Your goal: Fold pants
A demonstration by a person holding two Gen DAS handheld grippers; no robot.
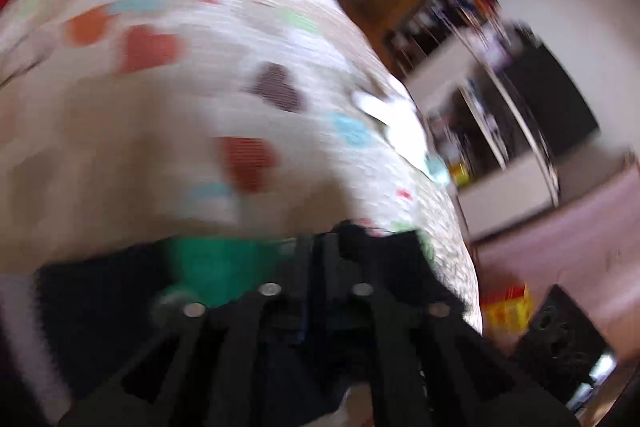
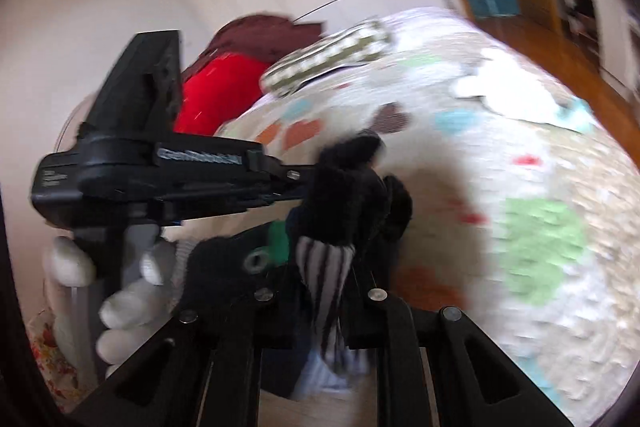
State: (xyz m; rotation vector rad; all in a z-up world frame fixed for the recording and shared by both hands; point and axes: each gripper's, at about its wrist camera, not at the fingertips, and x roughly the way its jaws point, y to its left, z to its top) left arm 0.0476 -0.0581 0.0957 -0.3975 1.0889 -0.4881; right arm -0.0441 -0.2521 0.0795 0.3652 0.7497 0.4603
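Right wrist view: a bed (image 2: 540, 155) with a heart-patterned cover fills the right and far side of the scene. A red pillow (image 2: 216, 99) lies at its far left, a striped pillow (image 2: 328, 59) beside it. The pants (image 2: 352, 187), black with a striped lining, hang bunched at centre, off the cover. The left gripper (image 2: 298, 179) comes in from the left, held by a white-gloved hand (image 2: 116, 287), its fingers clamped on the pants' upper edge. The right gripper (image 2: 320, 283) has its fingers closed on the same bunch from below. Left wrist view, heavily blurred: the left gripper (image 1: 320, 251) shows dark cloth between its fingers. A shelf unit (image 1: 480, 99) stands far right.
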